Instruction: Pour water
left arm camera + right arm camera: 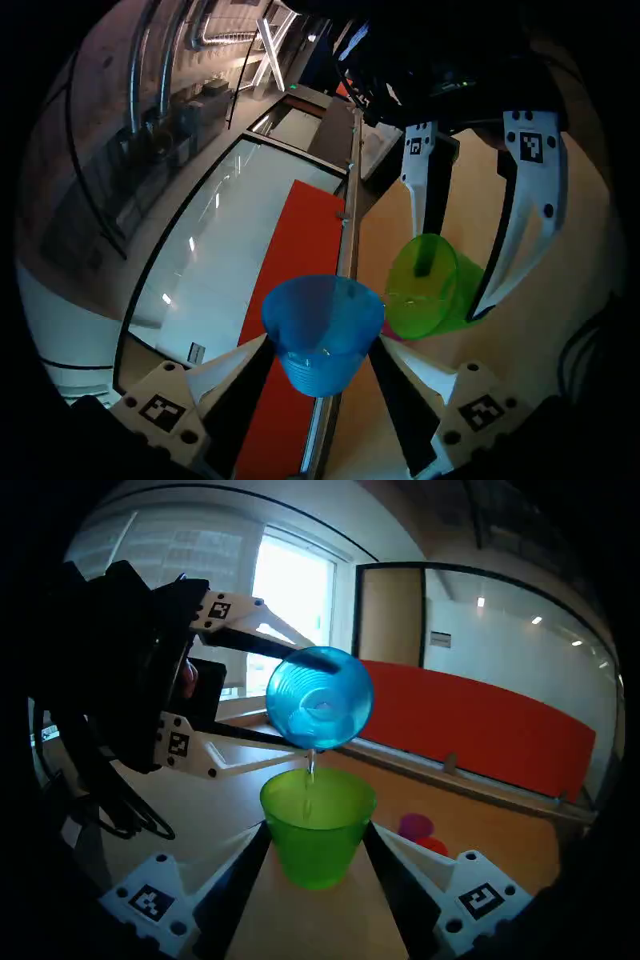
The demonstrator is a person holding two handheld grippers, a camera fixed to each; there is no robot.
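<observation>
Two cups: my left fingers (228,364) gripped the tipped blue cup (320,698), and water (310,768) ran into the green cup (318,832) my right fingers (408,850) gripped.

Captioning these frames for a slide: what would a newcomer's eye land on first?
The tilted blue cup in the left gripper trickles a thin water stream into the green cup held upright in the right gripper. Behind them runs a bright red panel.

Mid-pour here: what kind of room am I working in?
Probably an office or meeting area rather than a kitchen: there is a black-framed glass partition, a red divider panel running along the far edge of the wooden desk, and a bright window behind.
</observation>
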